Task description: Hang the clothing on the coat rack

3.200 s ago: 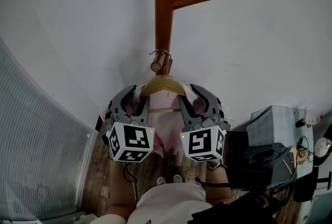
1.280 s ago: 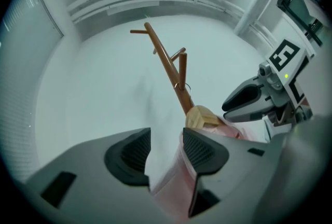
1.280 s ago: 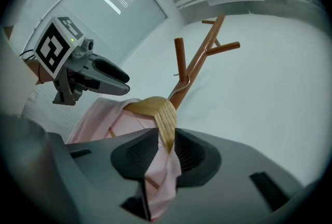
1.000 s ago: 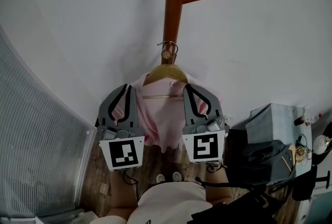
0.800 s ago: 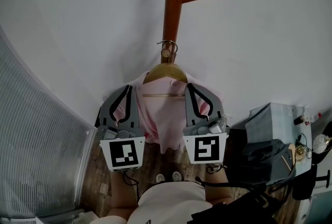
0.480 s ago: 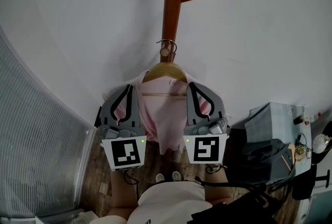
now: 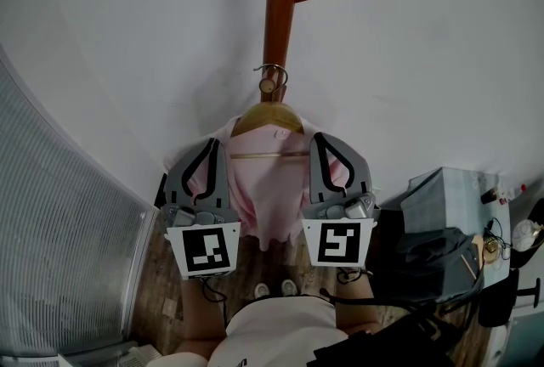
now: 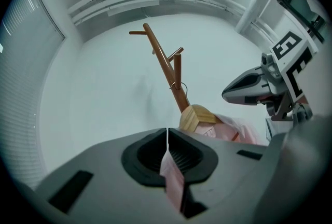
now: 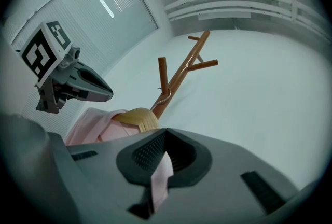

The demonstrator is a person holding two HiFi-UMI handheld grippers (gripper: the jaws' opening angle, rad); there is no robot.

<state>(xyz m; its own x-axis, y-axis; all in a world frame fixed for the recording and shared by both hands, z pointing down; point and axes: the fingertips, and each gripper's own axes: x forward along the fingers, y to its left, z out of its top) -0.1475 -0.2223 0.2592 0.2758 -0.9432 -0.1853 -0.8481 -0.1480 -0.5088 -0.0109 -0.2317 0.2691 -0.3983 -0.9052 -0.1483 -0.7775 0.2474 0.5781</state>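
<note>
A pink garment (image 7: 268, 195) hangs on a pale wooden hanger (image 7: 266, 117). The hanger's metal hook (image 7: 270, 76) sits over a short peg of the brown wooden coat rack (image 7: 280, 8). My left gripper (image 7: 208, 155) is at the garment's left side and is shut on a fold of pink fabric (image 8: 174, 181). My right gripper (image 7: 327, 149) is at the right side, shut on another pink fold (image 9: 161, 179). In the left gripper view, the hanger (image 8: 197, 118) and rack (image 8: 166, 62) show beyond the jaws. The right gripper view likewise shows the hanger (image 9: 137, 116) and rack (image 9: 181, 75) past its jaws.
A white wall stands behind the rack. Window blinds (image 7: 51, 255) run along the left. A grey box (image 7: 446, 195) and dark bags (image 7: 425, 263) crowd the lower right. The person's shoes (image 7: 276, 290) stand on the wooden floor below the garment.
Since the earliest frame both grippers have come down from the hanger's shoulders to the garment's sides. Over the last second almost nothing has shifted.
</note>
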